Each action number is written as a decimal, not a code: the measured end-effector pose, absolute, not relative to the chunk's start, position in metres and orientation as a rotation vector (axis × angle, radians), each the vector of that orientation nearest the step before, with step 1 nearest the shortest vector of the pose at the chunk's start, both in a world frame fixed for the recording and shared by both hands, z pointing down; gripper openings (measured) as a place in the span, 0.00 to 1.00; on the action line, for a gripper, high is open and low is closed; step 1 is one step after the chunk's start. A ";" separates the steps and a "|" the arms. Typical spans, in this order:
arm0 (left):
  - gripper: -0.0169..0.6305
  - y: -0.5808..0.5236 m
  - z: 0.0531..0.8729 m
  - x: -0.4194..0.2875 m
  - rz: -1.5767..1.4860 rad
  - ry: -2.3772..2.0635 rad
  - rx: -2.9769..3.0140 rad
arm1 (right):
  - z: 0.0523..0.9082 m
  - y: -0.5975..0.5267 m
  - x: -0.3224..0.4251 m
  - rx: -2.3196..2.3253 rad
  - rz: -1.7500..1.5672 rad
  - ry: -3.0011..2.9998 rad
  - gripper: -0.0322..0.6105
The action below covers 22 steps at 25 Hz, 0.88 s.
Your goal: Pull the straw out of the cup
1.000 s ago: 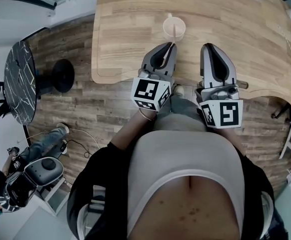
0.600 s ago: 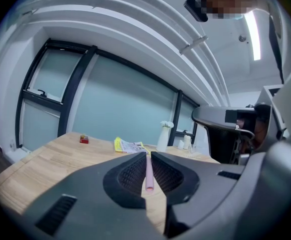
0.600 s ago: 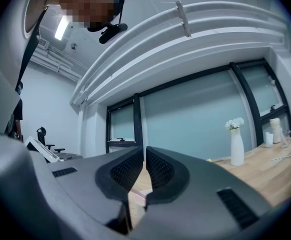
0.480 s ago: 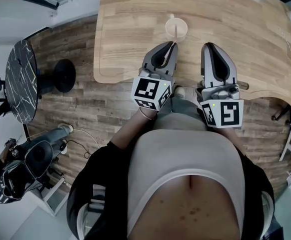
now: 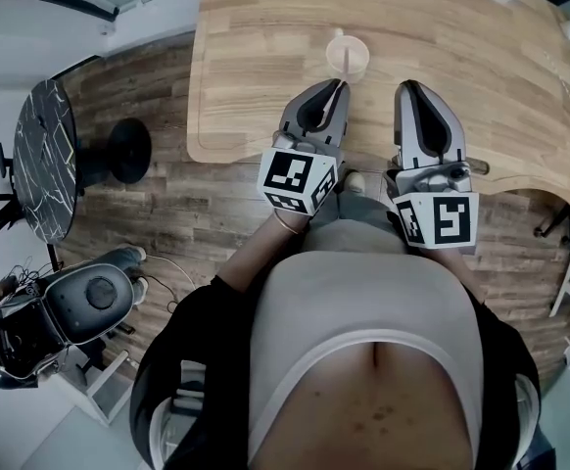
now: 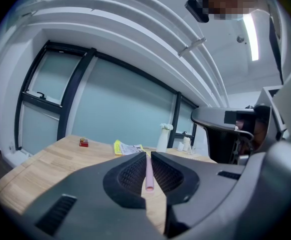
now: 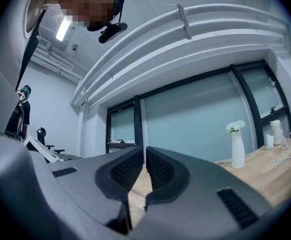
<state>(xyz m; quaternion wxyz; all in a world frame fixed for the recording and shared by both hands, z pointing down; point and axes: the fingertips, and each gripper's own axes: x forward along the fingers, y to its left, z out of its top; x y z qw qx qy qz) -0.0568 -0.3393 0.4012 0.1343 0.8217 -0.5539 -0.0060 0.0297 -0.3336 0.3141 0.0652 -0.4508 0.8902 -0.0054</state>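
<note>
A translucent plastic cup [image 5: 347,57] stands on the wooden table [image 5: 256,57], just beyond my left gripper [image 5: 338,84]. That gripper is shut on a thin pink straw [image 6: 149,174], which lies lengthwise between the pads and points forward toward the cup. In the left gripper view [image 6: 148,154] the cup is hidden below the jaws, so I cannot tell whether the straw's far end is still inside. My right gripper [image 5: 408,87] hovers over the table's near edge to the right, shut with nothing in it [image 7: 144,150].
A white vase with flowers [image 6: 162,138], yellow papers [image 6: 125,148] and a small red item [image 6: 83,142] sit at the table's far side. A round dark marble table [image 5: 38,160] and a black stool base [image 5: 128,150] stand on the floor at left.
Both grippers and the cup keep their places; the head view has drifted slightly. A person on the floor at lower left has shifted.
</note>
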 end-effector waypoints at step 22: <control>0.08 -0.340 0.386 -0.062 -0.040 -1.599 2.419 | 0.301 -0.330 0.024 -1.365 0.024 2.660 0.11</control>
